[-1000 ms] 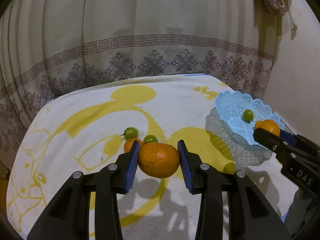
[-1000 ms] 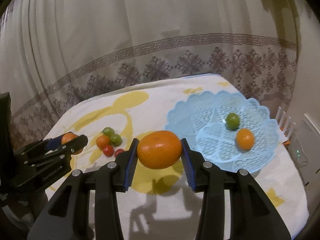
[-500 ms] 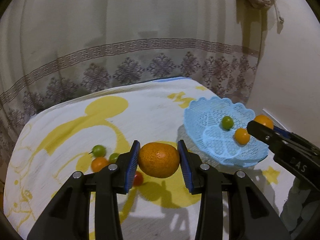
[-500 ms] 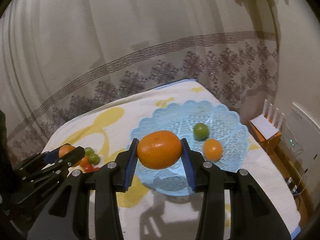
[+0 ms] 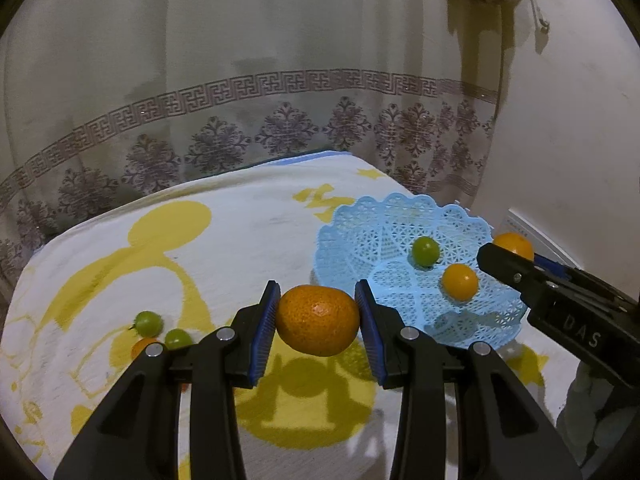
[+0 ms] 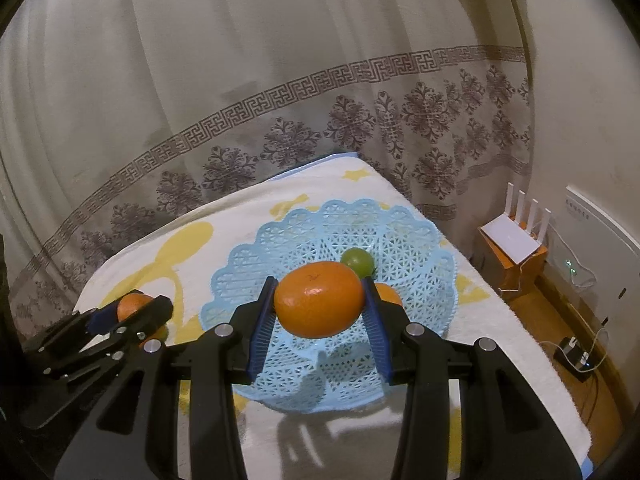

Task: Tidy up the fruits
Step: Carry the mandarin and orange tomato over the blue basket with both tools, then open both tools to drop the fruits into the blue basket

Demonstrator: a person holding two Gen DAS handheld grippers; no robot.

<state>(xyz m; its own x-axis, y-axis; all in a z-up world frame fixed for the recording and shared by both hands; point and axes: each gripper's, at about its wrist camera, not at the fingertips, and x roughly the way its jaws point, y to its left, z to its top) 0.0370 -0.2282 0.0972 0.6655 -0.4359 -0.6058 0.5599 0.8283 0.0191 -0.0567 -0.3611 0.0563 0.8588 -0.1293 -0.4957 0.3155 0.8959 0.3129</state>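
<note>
A home room: patterned curtain [image 6: 280,120], cartoon blanket [image 5: 200,240], and wifi router [image 6: 516,236] on the floor.

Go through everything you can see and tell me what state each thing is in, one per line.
Left claw: shut on a large orange tangerine, held above the cloth.
Right claw: shut on a second orange tangerine, held over the basket.
Light blue plastic lattice basket: upright, holding a small green fruit and a small orange fruit.
Loose green fruits: lying on the yellow-patterned white cloth.

two fruits [image 5: 460,281] lie in the basket [image 5: 360,240], others [image 5: 148,322] left of it.
</note>
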